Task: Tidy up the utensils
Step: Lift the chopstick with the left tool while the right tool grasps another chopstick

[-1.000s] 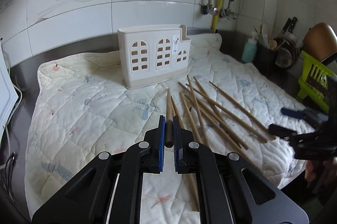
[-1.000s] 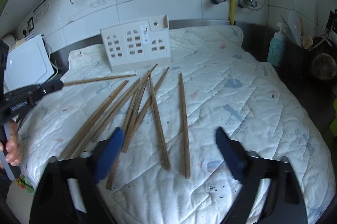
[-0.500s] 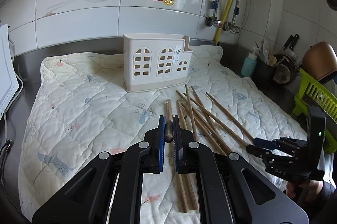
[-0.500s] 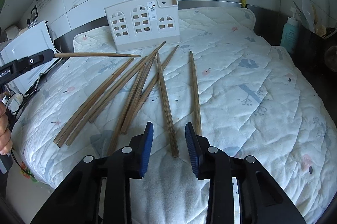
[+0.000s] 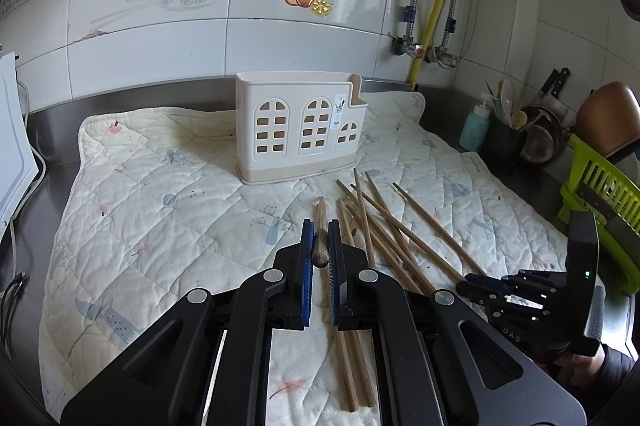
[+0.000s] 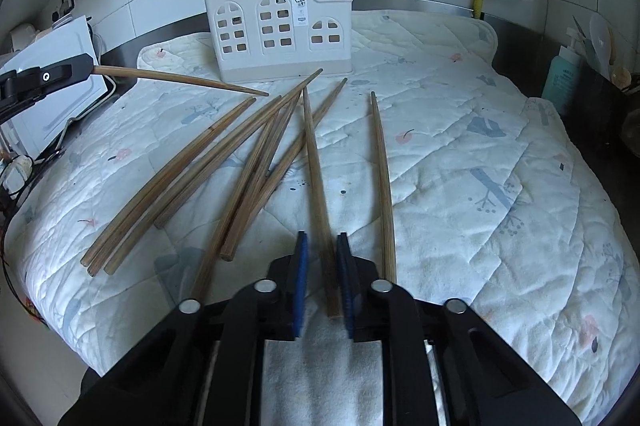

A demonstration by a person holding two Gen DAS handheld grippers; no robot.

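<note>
My left gripper (image 5: 321,231) is shut on one wooden chopstick (image 5: 321,226) and holds it above the quilted mat, pointing at the white utensil holder (image 5: 298,132); the held stick also shows in the right wrist view (image 6: 180,79). Several more chopsticks (image 6: 248,162) lie fanned out on the mat (image 6: 460,154). My right gripper (image 6: 323,246) is low over the mat with its jaws narrowly apart around the thick end of one chopstick (image 6: 316,170). The holder (image 6: 280,30) stands upright at the back of the mat.
A white appliance (image 6: 52,82) and cables sit at the left. A teal bottle (image 5: 474,128), a dark utensil pot (image 5: 506,142), a pan and a green rack (image 5: 600,194) stand at the right. A tiled wall with pipes is behind.
My right gripper has come down and narrowed from wide open to a small gap around one chopstick. My left gripper has lifted and drawn back a little with its chopstick.
</note>
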